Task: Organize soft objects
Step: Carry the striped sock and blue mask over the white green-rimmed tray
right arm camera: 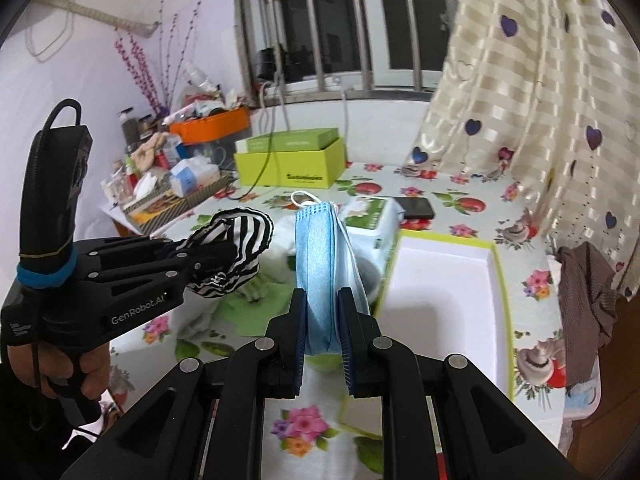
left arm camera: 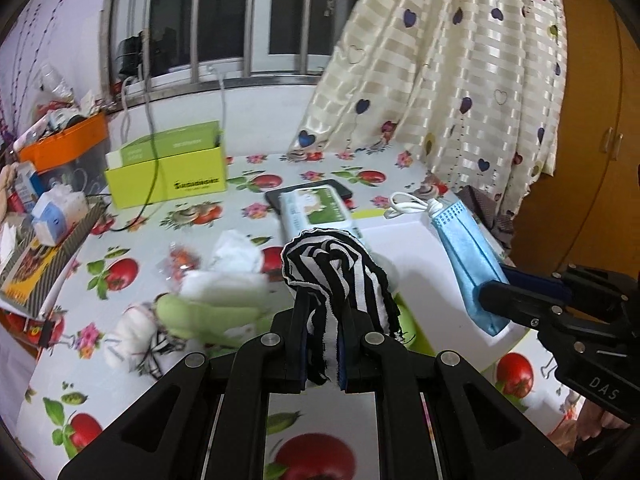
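My left gripper (left arm camera: 322,308) is shut on a black-and-white striped cloth (left arm camera: 334,272), held above the table; the right wrist view shows that same cloth (right arm camera: 236,248) at the left gripper's tip (right arm camera: 236,258). My right gripper (right arm camera: 323,304) is shut on a stack of blue face masks (right arm camera: 320,264), standing on edge above the table. In the left wrist view the masks (left arm camera: 468,260) hang from the right gripper (left arm camera: 494,290) over a shallow white box with a lime rim (right arm camera: 496,264). White and green soft items (left arm camera: 224,292) lie on the table to the left.
A pack of wipes (left arm camera: 316,208) rests on a black phone (left arm camera: 336,186) behind the white box. A lime-green carton (left arm camera: 168,168) and an orange bin (left arm camera: 68,144) stand at the back left. A heart-print curtain (left arm camera: 460,80) hangs at right, with brown cloth (right arm camera: 584,292) at the table's edge.
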The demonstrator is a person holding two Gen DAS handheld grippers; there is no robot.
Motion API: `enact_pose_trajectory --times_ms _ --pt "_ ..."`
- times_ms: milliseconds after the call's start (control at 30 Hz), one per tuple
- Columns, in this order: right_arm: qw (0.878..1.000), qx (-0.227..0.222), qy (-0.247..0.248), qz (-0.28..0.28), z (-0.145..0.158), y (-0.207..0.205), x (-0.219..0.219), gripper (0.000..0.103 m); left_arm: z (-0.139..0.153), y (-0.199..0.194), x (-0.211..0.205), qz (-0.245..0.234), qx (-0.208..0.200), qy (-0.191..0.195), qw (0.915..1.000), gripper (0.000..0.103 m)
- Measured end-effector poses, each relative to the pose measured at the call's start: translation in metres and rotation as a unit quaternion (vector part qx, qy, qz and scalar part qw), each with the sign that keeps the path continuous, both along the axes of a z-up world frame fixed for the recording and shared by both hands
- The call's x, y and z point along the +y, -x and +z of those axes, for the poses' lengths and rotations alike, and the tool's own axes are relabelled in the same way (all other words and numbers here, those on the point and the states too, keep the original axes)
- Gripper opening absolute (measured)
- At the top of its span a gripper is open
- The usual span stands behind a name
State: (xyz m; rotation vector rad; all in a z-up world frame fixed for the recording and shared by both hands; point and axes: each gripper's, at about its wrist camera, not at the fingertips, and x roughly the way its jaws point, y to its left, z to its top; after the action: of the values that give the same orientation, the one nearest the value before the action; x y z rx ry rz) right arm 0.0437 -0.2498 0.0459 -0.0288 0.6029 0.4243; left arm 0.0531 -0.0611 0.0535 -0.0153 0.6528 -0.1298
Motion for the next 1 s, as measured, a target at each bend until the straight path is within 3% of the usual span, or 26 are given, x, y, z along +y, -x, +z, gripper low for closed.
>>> enact_pose_trajectory --times_ms 433,1000 --pt "0.997 0.030 -0.018 -0.074 -0.025 -0.024 -0.073 0.015 -0.005 -0.038 -0.061 -0.057 0.025 0.014 0.9980 0.011" --pt "0.988 0.107 -0.024 -0.112 -0.086 -0.067 -0.116 0.016 -0.059 -0.095 -0.124 -0.107 0.107 0.004 0.9884 0.011"
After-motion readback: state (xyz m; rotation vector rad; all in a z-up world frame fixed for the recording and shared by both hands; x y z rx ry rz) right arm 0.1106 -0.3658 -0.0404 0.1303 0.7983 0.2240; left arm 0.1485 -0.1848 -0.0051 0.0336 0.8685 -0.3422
